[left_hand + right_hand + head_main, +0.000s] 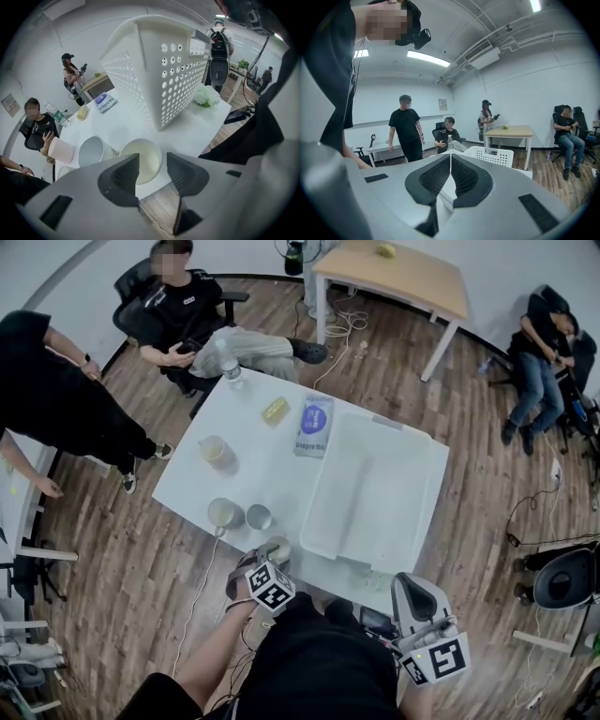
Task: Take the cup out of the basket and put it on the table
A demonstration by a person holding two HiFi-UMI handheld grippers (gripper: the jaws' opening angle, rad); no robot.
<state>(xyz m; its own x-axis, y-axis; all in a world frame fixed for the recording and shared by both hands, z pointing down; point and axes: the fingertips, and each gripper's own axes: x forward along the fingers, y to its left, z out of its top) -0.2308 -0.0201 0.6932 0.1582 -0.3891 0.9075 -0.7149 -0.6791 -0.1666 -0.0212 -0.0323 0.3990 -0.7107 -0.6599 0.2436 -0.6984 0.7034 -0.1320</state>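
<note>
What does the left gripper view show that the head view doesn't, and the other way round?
Left gripper view only: the jaws of the left gripper standing apart, gripping nothing, with the cream round cup below the gap; the round holes in the side wall of the white plastic basket.
Head view only: the right gripper, held near the person's body; the basket's inside, seen from above.
Both: the white table, the basket, the cream cup, the blue-and-white packet.

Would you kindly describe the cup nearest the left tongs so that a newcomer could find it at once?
Find the white table, then its near edge, left of the big white basket. A cream cup stands there, right under the open left tongs. Unlike the other cups further in, it sits nearest the table's edge.
</note>
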